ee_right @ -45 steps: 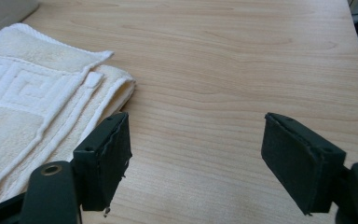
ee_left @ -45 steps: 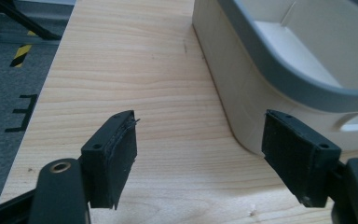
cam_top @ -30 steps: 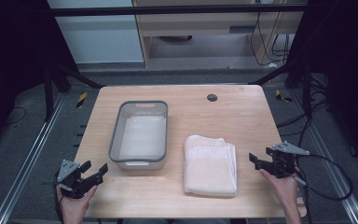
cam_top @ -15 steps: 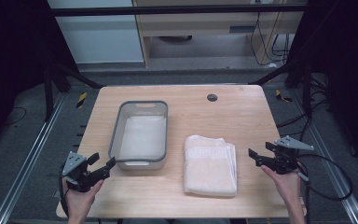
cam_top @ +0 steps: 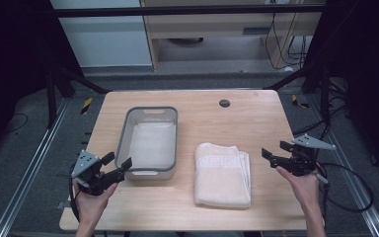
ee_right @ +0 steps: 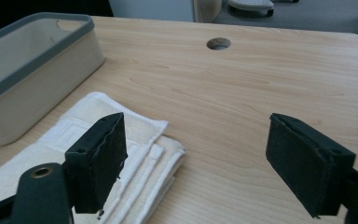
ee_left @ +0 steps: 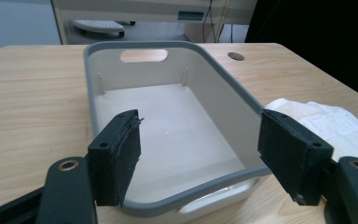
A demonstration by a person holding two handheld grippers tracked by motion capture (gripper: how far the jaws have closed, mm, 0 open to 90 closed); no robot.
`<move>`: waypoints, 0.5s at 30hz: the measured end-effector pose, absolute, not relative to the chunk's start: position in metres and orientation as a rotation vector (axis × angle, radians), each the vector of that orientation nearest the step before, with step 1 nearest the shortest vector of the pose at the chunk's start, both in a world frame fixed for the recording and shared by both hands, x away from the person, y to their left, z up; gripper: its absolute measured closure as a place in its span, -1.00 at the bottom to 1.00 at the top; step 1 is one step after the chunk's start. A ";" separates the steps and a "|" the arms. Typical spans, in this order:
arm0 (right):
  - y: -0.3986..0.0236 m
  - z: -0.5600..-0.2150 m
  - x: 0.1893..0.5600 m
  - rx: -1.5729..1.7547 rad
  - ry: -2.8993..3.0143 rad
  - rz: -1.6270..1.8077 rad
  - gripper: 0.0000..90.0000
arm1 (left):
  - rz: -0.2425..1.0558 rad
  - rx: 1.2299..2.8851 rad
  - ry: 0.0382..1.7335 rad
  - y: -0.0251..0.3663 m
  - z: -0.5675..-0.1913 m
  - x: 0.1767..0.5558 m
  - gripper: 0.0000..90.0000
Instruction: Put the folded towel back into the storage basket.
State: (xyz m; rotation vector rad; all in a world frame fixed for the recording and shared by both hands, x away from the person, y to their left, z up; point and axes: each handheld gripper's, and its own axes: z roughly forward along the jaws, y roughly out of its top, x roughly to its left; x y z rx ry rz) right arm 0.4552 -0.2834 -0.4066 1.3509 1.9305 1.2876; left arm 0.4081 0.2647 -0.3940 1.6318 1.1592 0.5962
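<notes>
At the near edge of the worktop (cam_top: 187, 217) we hold a hand-held gripper in each hand: the left hand-held gripper (cam_top: 118, 166) has its jaws spread wide and gripping nothing, aimed at the near short end of the grey-rimmed bin (cam_top: 148, 140), while the right hand-held gripper (cam_top: 271, 155) is likewise wide open and empty, pointed toward the folded towel (cam_top: 223, 174). The towel lies flat just to the right of the bin, apart from it, its folded layers facing the right hand-held gripper, which we judge leaves an easy edge to pinch. The left gripper view looks straight into the bin, which is empty, with a handle slot (ee_left: 143, 55) in its far wall; we read this stance as readiness to steady the bin while the towel goes in. Farther back, a round cable hole (cam_top: 224, 103) marks the bare wood.
</notes>
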 end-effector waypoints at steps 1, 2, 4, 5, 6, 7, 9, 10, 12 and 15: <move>-0.283 -0.407 0.455 1.351 1.931 1.288 -0.55 | 0.590 1.636 1.154 0.261 -0.393 0.408 -0.35; -0.282 -0.405 0.456 1.351 1.932 1.296 -0.55 | 0.589 1.644 1.143 0.257 -0.392 0.409 -0.35; -0.278 -0.404 0.458 1.343 1.944 1.298 -0.55 | 0.586 1.652 1.130 0.249 -0.391 0.409 -0.33; -0.277 -0.404 0.459 1.340 1.946 1.298 -0.55 | 0.584 1.656 1.121 0.245 -0.391 0.409 -0.31; -0.276 -0.405 0.460 1.343 1.950 1.301 -0.55 | 0.581 1.663 1.115 0.242 -0.391 0.410 -0.31; -0.275 -0.405 0.460 1.336 1.957 1.298 -0.55 | 0.576 1.667 1.109 0.238 -0.390 0.410 -0.31; -0.273 -0.407 0.461 1.337 1.965 1.300 -0.55 | 0.563 1.678 1.096 0.230 -0.390 0.411 -0.30; -0.273 -0.408 0.461 1.337 1.965 1.299 -0.55 | 0.558 1.684 1.091 0.226 -0.390 0.412 -0.30; -0.272 -0.410 0.462 1.345 1.970 1.304 -0.55 | 0.549 1.698 1.079 0.218 -0.390 0.413 -0.29; -0.270 -0.413 0.462 1.342 1.981 1.309 -0.55 | 0.538 1.714 1.060 0.205 -0.390 0.414 -0.28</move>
